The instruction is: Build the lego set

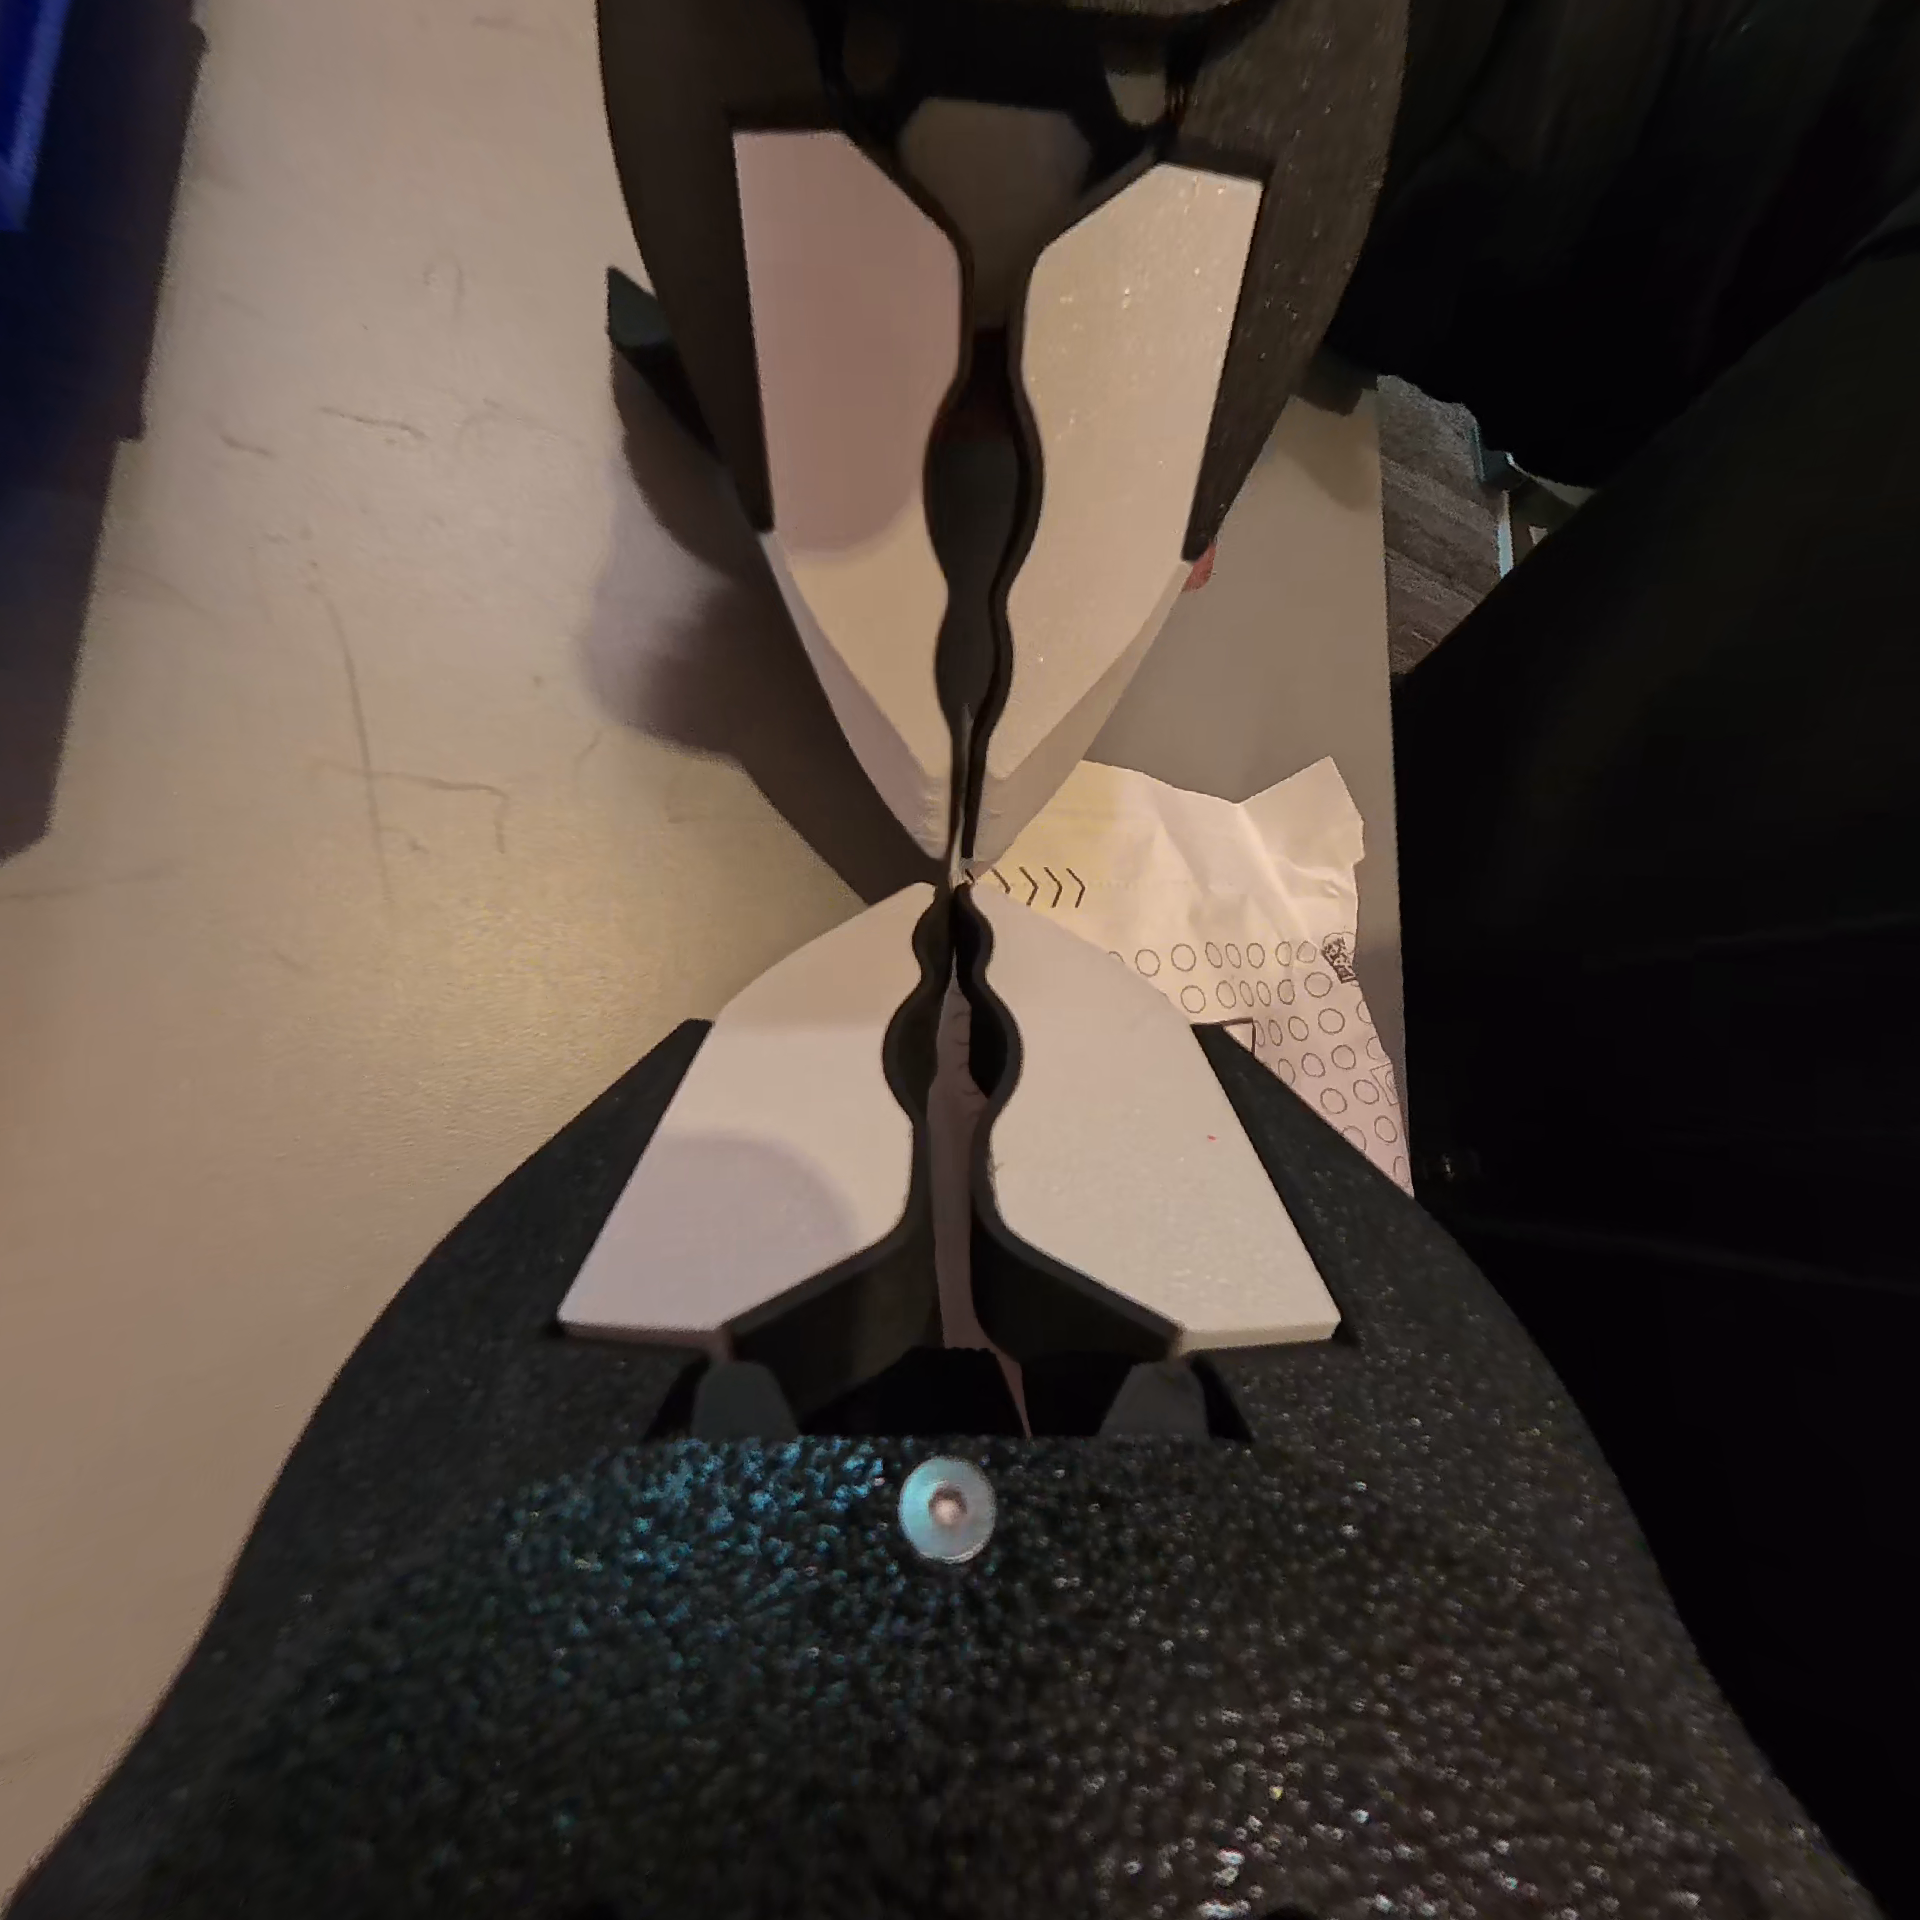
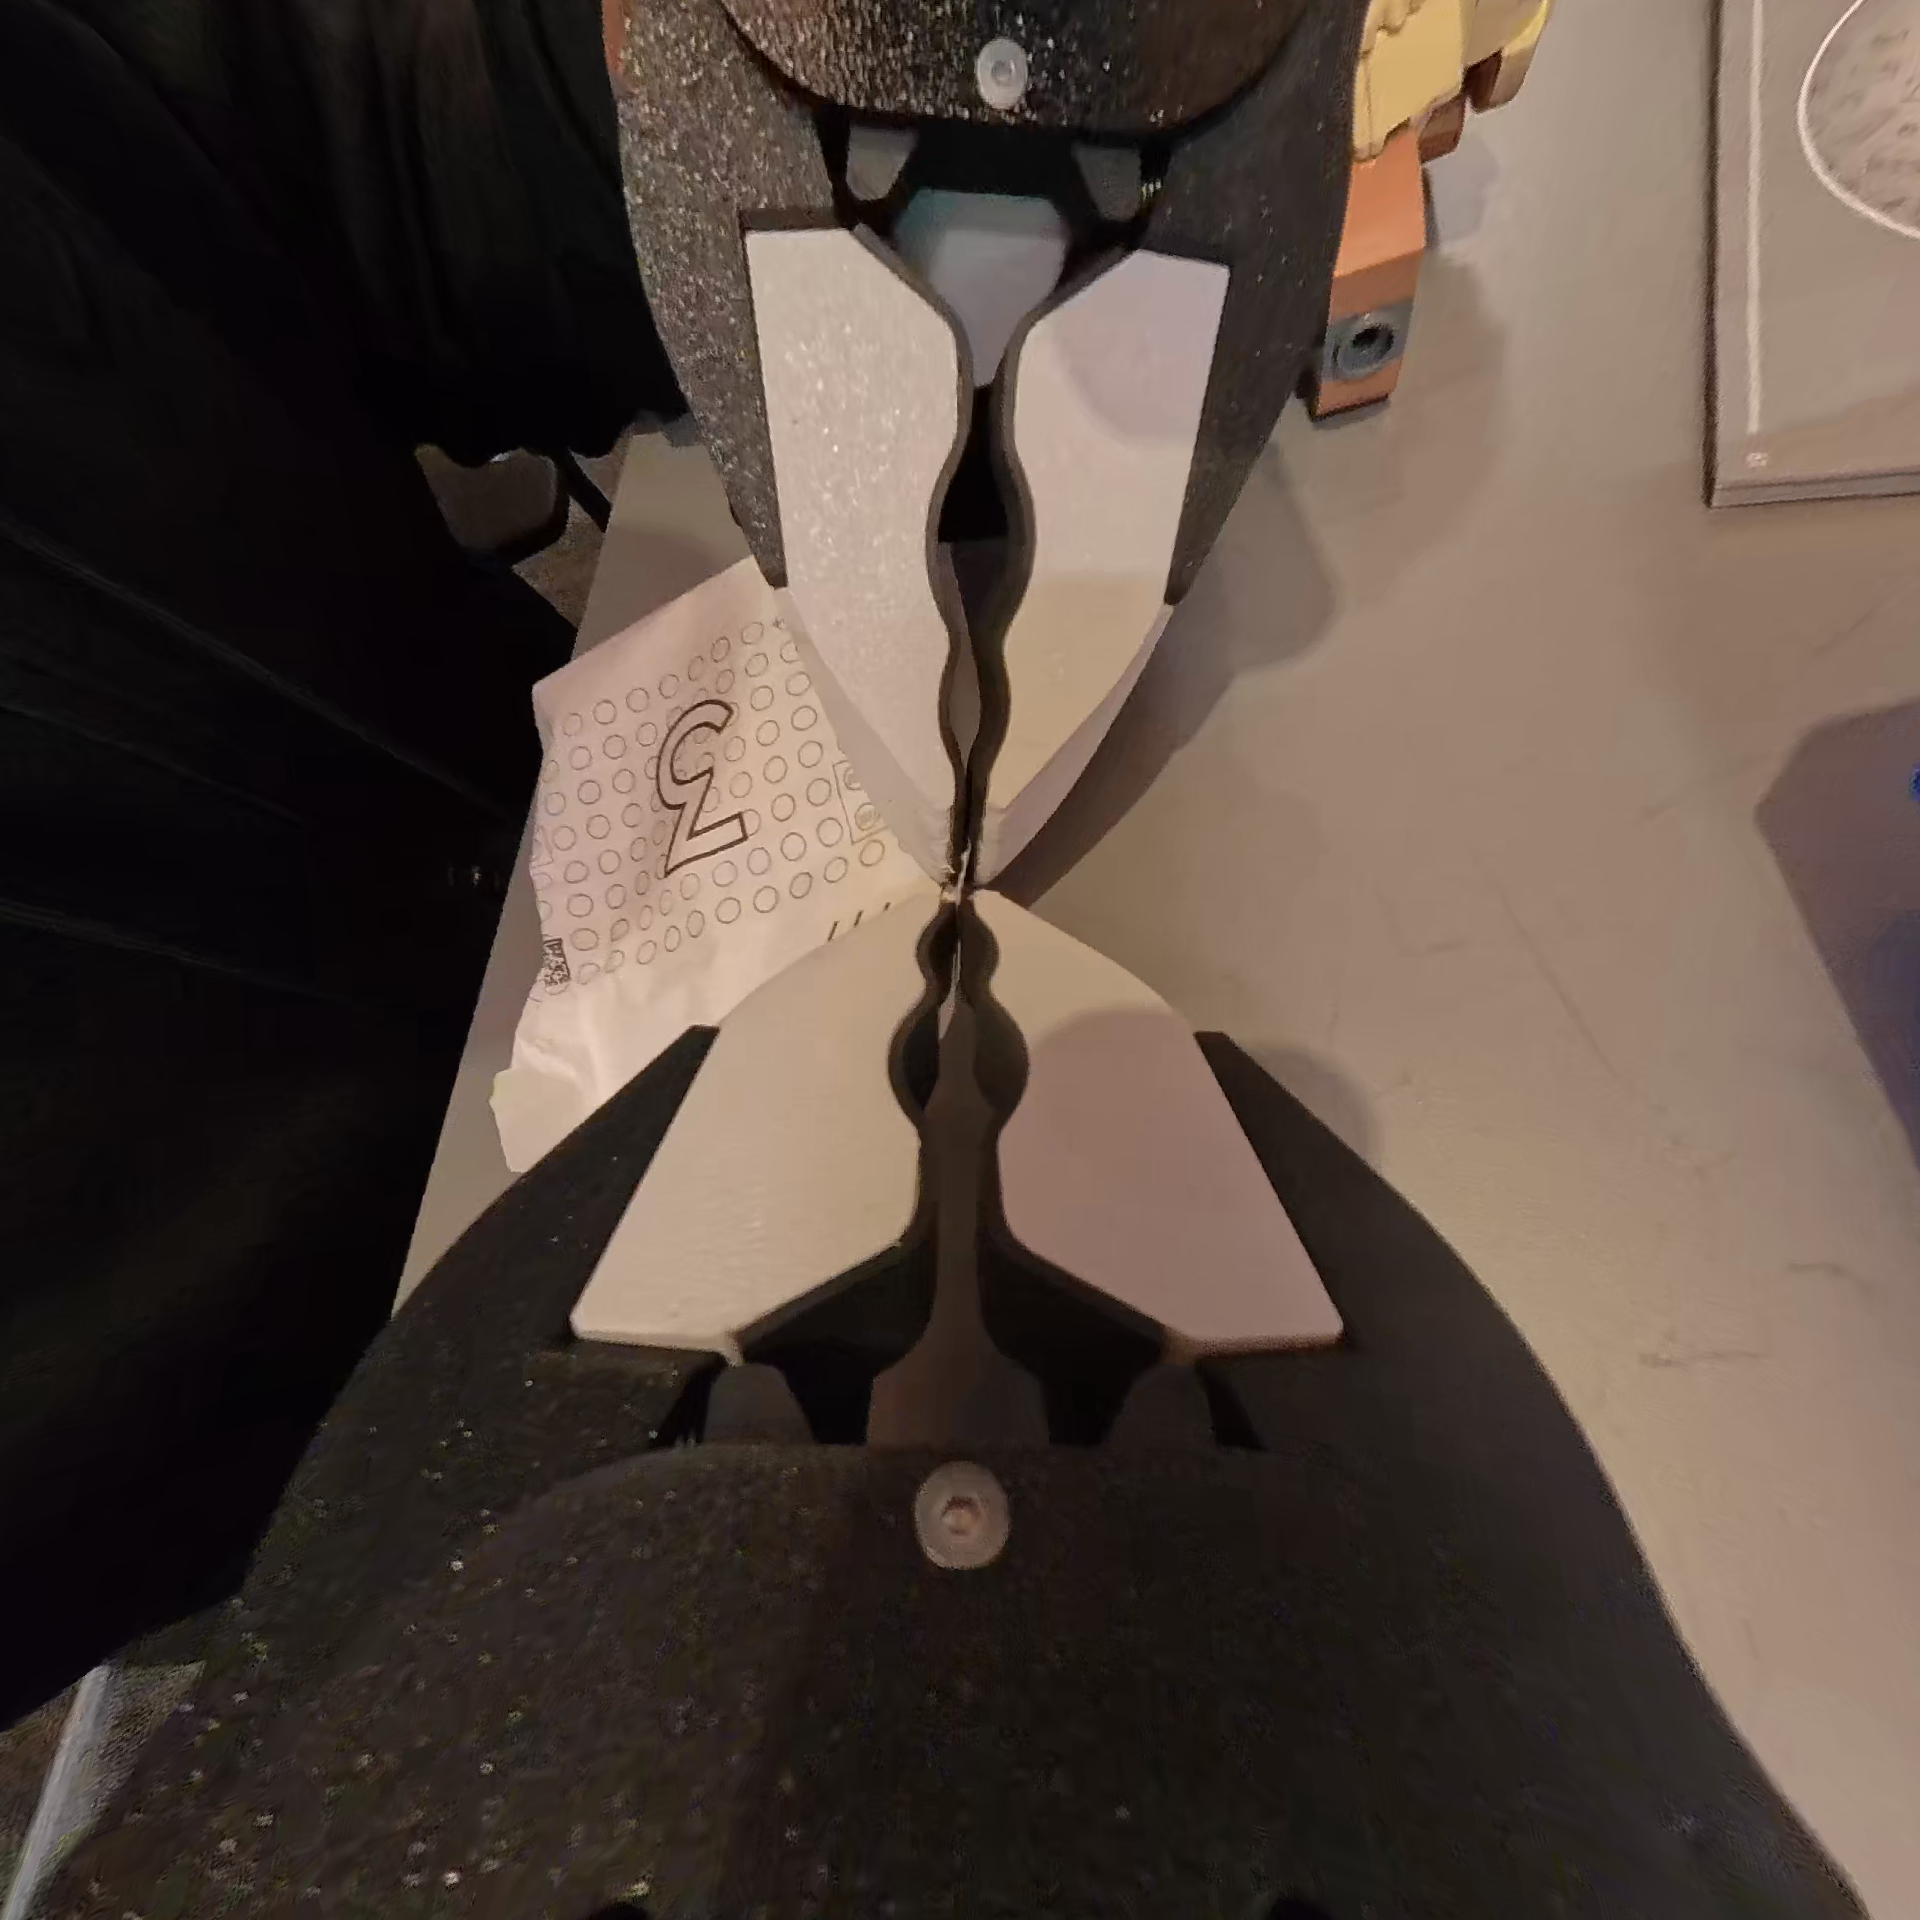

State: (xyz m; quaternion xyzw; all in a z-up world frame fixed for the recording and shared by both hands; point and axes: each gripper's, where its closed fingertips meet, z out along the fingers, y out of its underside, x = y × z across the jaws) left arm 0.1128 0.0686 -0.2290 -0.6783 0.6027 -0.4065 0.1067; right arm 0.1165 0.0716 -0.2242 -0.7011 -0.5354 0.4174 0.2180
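A pale grey bench point(image 1: 312, 727), scuffed with faint marks, runs under both my tongs, its edge close beside dark cloth point(image 1: 1662, 935). Nearest me, my left tongs point(image 1: 956, 883) are closed, their tips pinching the top edge of a white paper bag point(image 1: 1226, 883) printed with rows of small circles and a row of chevrons. Tip to tip with them, my right tongs point(image 2: 961, 891) are closed on the same edge from the opposite side, so the four white fingers meet at one spot. The paper bag point(image 2: 644, 862), crumpled, hangs out toward the bench edge, a large outlined figure on its face. Farther off, beyond the left tongs, stands an orange and cream block figure point(image 2: 1392, 208), and a grey framed panel point(image 2: 1818, 260) lies at the far corner. A blue thing point(image 2: 1870, 883) sits blurred at the side.
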